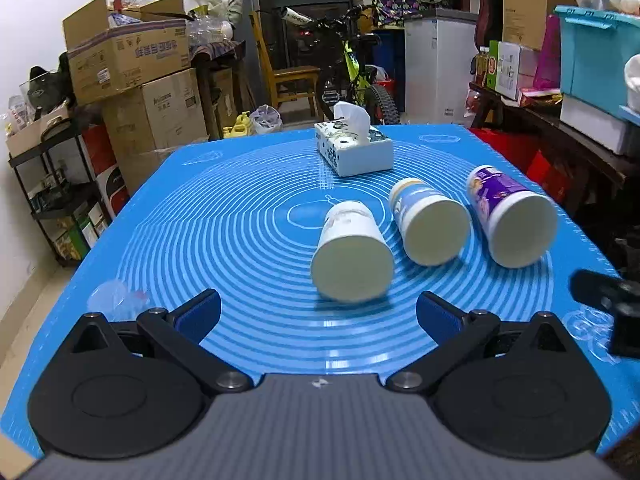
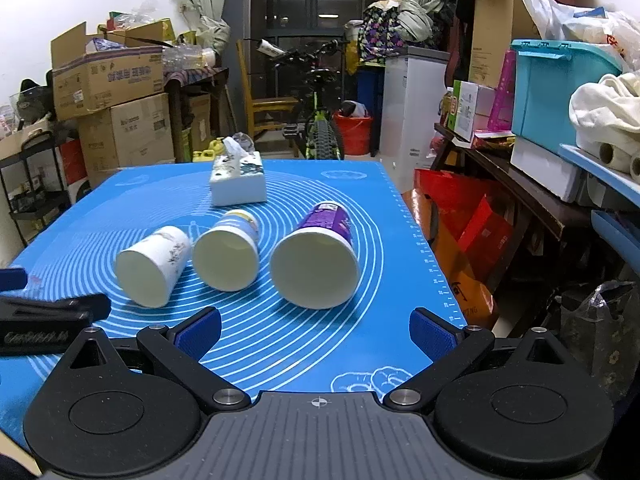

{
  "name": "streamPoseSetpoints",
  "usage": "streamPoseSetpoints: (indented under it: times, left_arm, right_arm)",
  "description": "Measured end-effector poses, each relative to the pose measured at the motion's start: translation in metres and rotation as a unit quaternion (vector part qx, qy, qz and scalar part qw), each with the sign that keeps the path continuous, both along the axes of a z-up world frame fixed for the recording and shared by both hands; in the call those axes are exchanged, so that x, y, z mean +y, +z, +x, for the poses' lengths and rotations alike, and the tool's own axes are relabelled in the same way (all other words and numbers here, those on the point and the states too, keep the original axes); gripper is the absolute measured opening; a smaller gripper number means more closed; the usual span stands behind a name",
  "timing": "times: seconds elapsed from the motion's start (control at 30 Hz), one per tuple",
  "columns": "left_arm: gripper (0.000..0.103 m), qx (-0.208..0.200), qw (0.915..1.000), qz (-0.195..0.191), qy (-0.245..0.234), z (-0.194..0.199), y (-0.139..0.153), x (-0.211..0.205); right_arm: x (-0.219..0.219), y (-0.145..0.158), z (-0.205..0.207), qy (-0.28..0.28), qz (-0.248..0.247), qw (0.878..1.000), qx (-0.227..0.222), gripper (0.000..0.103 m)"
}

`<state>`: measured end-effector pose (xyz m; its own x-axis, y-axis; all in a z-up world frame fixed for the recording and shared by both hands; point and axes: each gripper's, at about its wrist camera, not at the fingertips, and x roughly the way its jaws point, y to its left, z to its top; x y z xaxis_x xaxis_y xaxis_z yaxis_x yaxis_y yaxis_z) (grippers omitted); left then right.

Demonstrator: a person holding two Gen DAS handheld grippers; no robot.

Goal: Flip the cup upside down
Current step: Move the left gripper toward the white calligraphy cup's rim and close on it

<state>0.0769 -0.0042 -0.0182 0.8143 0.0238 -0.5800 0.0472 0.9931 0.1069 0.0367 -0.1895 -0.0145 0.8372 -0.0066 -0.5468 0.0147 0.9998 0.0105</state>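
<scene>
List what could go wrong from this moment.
1. All three cups lie on their sides, so a nudge could roll the white cup away from the open left gripper.
2. The blue cup lies close beside it; a wide finger could knock it.
3. Thin paper walls may crush under a hard squeeze.

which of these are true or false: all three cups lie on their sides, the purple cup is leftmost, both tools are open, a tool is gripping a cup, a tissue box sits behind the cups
1. All three cups lie on their sides. True.
2. The purple cup is leftmost. False: it is rightmost; the white cup is leftmost.
3. Left tool and right tool are open. True.
4. A tool grips a cup. False: both are empty.
5. The tissue box sits behind the cups. True.
</scene>
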Motion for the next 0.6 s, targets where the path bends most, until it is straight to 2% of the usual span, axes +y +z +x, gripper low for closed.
streamPoseSetpoints:
  times: [0.27,0.47,0.5,0.57,0.6]
  left_arm:
    - [0.103,-0.011,0.9995,0.016,-0.024,0.049,-0.016,-0.015]
    - [0.102,0.002,0.9994,0.029,-0.02,0.073,-0.03,-0.019]
    - [0.099,0.005,0.9994,0.029,-0.019,0.074,-0.031,-0.019]
    - [0.078,0.012,0.9992,0.029,-0.024,0.077,-0.033,-0.019]
    - [0.076,0.019,0.9991,0.027,-0.028,0.079,-0.034,-0.019]
  right_arm:
    - [-0.008,-0.016,0.024,-0.018,0.004,1.0,0.011,0.1]
    - [-0.012,-0.022,0.03,-0.025,0.005,1.0,0.016,0.1]
    - [-0.013,-0.022,0.029,-0.026,0.005,1.0,0.017,0.1]
    - [-0.015,-0.023,0.029,-0.029,0.005,0.999,0.017,0.1]
    - [-0.015,-0.023,0.029,-0.031,0.005,0.999,0.017,0.1]
